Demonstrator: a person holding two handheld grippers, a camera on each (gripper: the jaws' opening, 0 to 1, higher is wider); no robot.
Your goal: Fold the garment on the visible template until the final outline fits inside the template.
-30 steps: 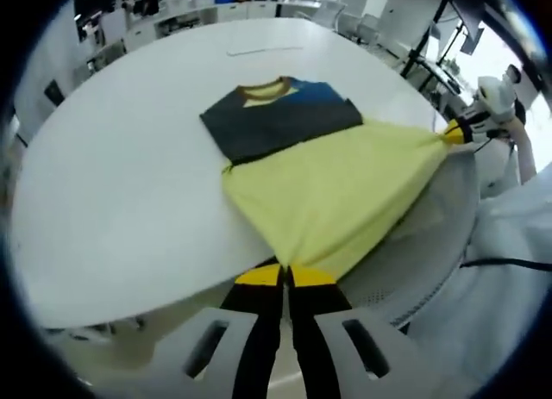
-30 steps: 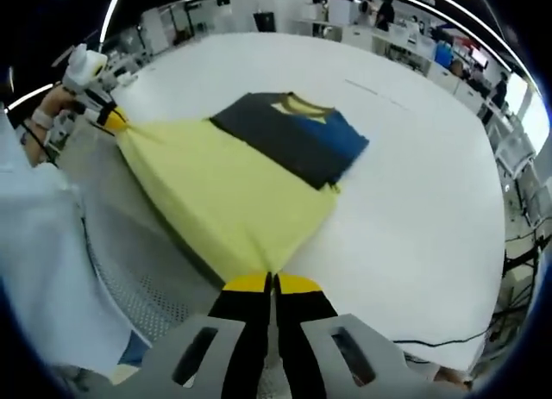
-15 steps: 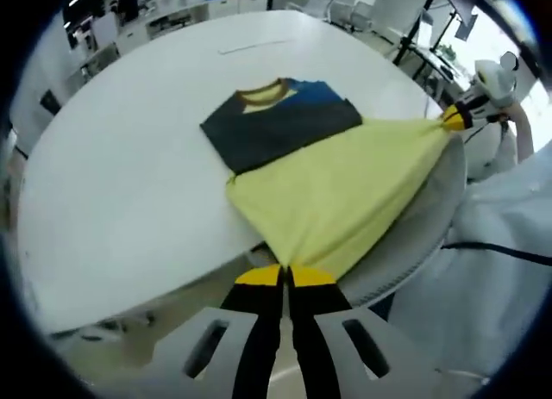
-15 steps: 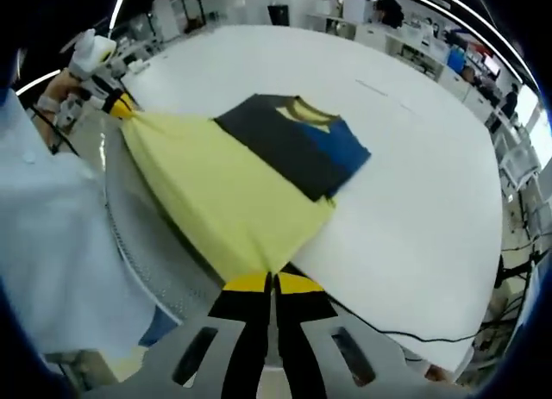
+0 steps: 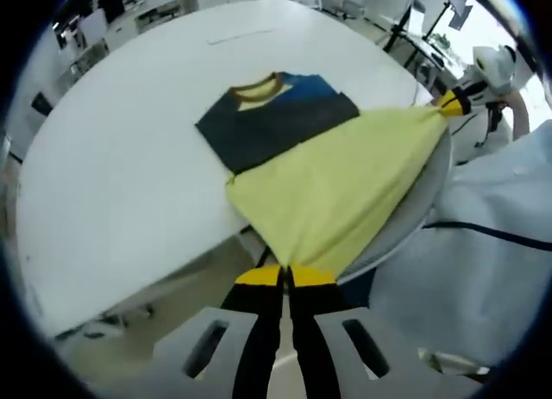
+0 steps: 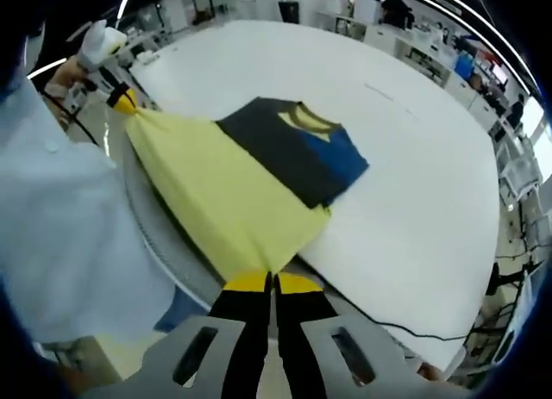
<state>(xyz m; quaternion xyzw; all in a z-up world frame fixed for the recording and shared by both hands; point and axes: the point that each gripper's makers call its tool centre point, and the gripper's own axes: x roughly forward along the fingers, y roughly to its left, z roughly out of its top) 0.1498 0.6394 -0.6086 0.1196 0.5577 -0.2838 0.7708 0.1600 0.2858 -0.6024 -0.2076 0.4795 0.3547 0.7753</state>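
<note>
The garment (image 5: 332,171) lies on the white table (image 5: 121,158), its dark upper part flat toward 12 o'clock and its yellow lower half lifted off the near edge. The left gripper (image 5: 285,275) and right gripper (image 6: 269,282) each pinch a hem corner. The sleeves look folded; the bottom fold remains, and no template outline is discernible.

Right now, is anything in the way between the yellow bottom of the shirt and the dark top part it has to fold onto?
Nothing visible is in the way. Both claws, left and right, pinch the shirt's yellow hem corners, stretched past the table edge. The dark top part lies flat with bare white table around it.
</note>
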